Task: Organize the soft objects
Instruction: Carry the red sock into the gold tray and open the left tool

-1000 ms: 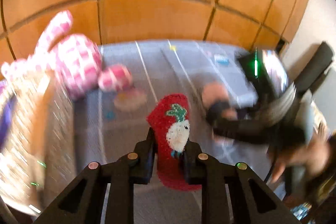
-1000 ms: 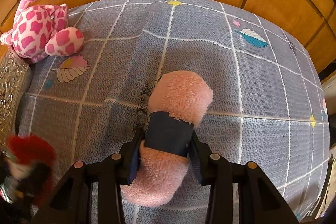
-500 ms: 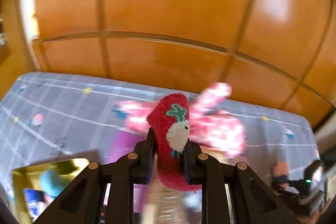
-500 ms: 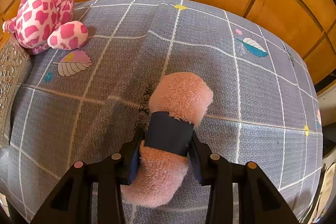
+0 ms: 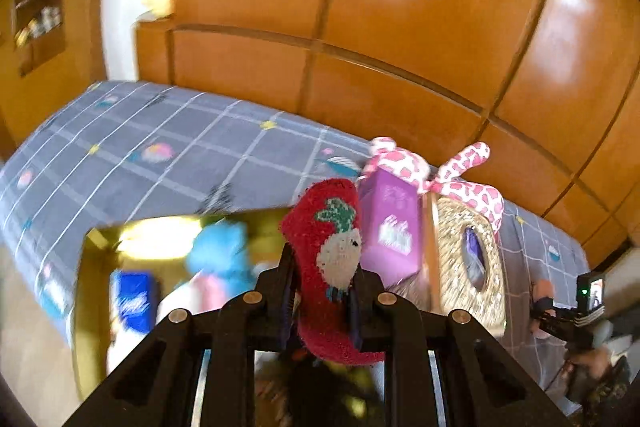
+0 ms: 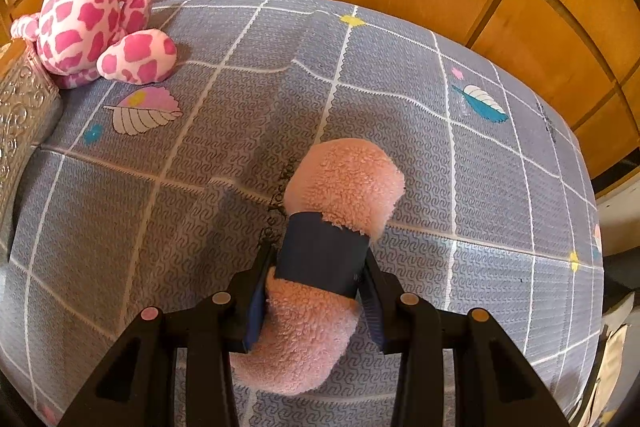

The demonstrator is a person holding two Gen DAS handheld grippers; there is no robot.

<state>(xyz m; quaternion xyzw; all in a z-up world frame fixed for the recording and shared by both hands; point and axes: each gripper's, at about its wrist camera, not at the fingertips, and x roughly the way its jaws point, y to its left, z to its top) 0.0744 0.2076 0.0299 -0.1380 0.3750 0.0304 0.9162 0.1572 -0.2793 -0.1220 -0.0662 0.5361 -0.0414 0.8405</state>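
Observation:
My left gripper (image 5: 322,287) is shut on a red fuzzy sock (image 5: 330,267) with a white radish design, held in the air above a gold box (image 5: 96,267). The box holds a blue plush (image 5: 224,251) and a blue packet (image 5: 132,303), both blurred. My right gripper (image 6: 316,283) is shut on a rolled pink fleece bundle (image 6: 344,183) with a dark band, held just above the grey patterned mat (image 6: 200,155). A pink-and-white spotted plush (image 6: 92,27) lies at the mat's far left; it also shows in the left wrist view (image 5: 468,187).
A purple box (image 5: 390,223) and a woven basket (image 5: 468,259) stand to the right of the gold box; the basket's edge shows in the right wrist view (image 6: 20,107). Wooden wall panels (image 5: 360,7) run behind the mat. The other gripper (image 5: 576,311) shows at far right.
My left gripper has swung left with the red sock, from over the mat to above the gold box. My right gripper has drifted slightly, still holding the pink bundle.

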